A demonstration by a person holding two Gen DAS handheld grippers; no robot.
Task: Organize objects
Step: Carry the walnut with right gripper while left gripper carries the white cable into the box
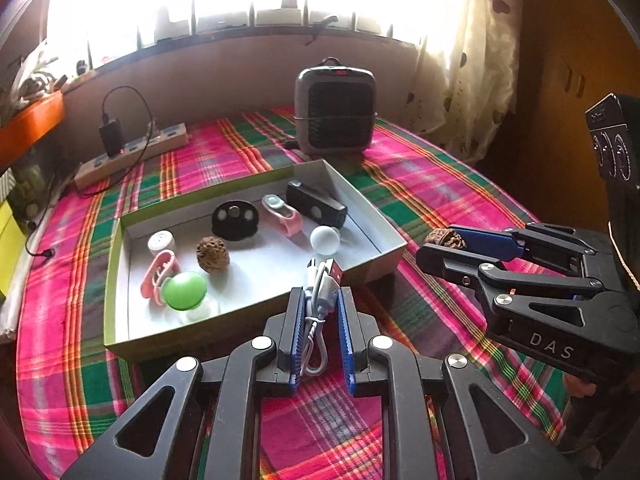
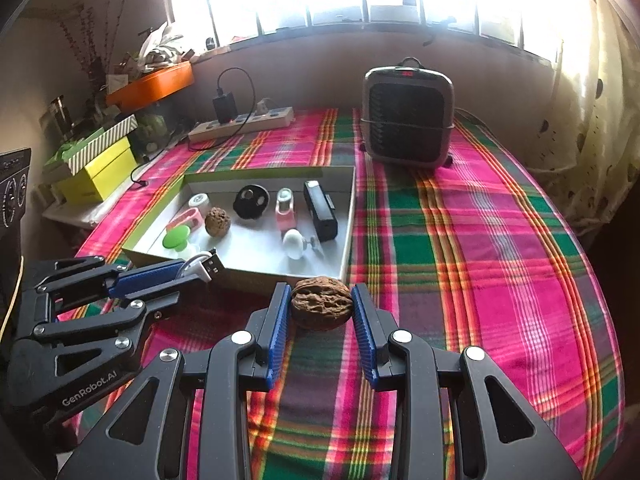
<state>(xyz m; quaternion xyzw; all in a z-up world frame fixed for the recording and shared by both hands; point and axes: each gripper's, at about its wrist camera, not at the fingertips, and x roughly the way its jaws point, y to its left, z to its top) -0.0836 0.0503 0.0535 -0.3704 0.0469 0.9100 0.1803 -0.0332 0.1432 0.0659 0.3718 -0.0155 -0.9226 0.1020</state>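
A shallow open box point(image 1: 384, 236) point(image 2: 350, 216) lies on the plaid cloth and holds several small items: a walnut point(image 1: 212, 254) point(image 2: 217, 221), a green knob point(image 1: 184, 290), a white ball point(image 1: 325, 239), a black disc point(image 1: 235, 220), pink clips and a black block point(image 1: 316, 204). My left gripper point(image 1: 320, 300) point(image 2: 196, 270) is shut on a coiled white USB cable point(image 1: 320, 288) point(image 2: 204, 266), just off the box's near edge. My right gripper point(image 2: 322, 300) point(image 1: 442, 242) is shut on a second walnut point(image 2: 321, 303) point(image 1: 446, 238), near the box's right front corner.
A grey heater point(image 1: 335, 110) point(image 2: 408, 116) stands behind the box. A power strip point(image 1: 132, 152) point(image 2: 244, 122) with a black charger lies at the back left. Yellow-green boxes point(image 2: 100, 172) are stacked at the left edge. A curtain point(image 1: 468, 60) hangs at the right.
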